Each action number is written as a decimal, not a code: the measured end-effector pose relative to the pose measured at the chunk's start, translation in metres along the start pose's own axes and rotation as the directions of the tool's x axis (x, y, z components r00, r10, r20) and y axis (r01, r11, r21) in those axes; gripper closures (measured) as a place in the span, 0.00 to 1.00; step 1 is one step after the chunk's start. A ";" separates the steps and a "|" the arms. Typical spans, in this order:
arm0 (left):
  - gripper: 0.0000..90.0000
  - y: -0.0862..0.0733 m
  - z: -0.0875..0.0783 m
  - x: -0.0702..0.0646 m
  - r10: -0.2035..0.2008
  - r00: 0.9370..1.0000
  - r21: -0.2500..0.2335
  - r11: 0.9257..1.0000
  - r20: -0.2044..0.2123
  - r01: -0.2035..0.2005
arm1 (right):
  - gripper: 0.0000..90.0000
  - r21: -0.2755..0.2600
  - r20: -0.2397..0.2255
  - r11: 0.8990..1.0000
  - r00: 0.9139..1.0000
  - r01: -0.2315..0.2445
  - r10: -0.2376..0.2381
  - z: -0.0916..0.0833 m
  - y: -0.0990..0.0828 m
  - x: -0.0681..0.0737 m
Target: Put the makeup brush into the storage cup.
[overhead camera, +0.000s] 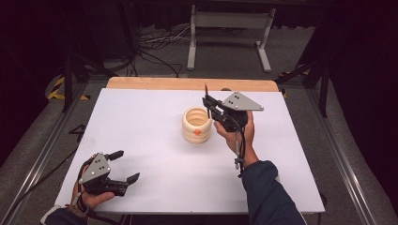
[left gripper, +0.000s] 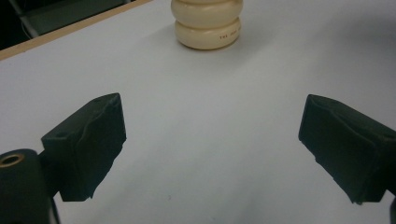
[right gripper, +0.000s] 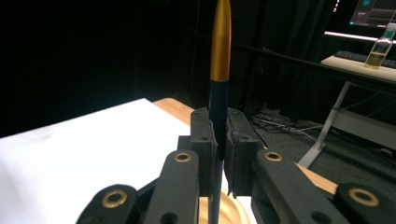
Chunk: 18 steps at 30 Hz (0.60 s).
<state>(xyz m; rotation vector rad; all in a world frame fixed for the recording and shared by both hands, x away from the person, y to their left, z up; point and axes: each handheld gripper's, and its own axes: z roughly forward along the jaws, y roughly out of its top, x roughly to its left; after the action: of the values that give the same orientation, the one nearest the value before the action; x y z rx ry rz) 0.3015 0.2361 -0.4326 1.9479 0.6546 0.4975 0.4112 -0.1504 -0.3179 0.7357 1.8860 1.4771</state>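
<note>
A cream ribbed holder (overhead camera: 196, 124) stands upright near the middle of the white table (overhead camera: 150, 154), with a small orange dot on its side. It also shows at the top of the left gripper view as the same holder (left gripper: 208, 25). My right gripper (overhead camera: 207, 102) hovers just right of and above the holder's rim, shut on a dark pen (right gripper: 218, 107) with a gold upper part that stands upright between the jaws. The holder's rim (right gripper: 229, 212) lies below the jaws. My left gripper (overhead camera: 124, 165) rests open at the front left, nothing between its fingers (left gripper: 88, 144).
The table's wooden back edge (overhead camera: 192, 84) runs behind the holder. Past it are a white frame leg (overhead camera: 191, 44), cables on the floor and dark stands. A bottle (right gripper: 381, 49) stands on a far desk. A cable (overhead camera: 240, 152) trails from the right gripper.
</note>
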 end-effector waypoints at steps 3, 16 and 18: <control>0.09 0.000 -0.001 0.000 -0.001 1.000 -0.010 1.000 -0.006 0.001 | 0.93 -0.007 -0.001 1.000 1.000 -0.008 0.008 0.004 0.003 -0.001; 0.09 -0.001 -0.002 0.003 -0.007 1.000 -0.034 0.999 -0.012 0.007 | 0.93 0.000 -0.003 0.999 0.999 -0.038 0.038 0.026 -0.001 -0.008; 0.09 -0.001 -0.003 0.003 -0.009 1.000 -0.038 0.999 -0.011 0.009 | 0.93 0.000 -0.008 0.999 0.999 -0.047 0.047 0.030 -0.002 -0.008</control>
<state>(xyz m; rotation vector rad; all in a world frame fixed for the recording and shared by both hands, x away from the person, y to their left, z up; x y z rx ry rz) 0.3024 0.2403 -0.4321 1.9072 0.6561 0.5115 0.4390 -0.1381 -0.3239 0.7796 1.8863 1.5114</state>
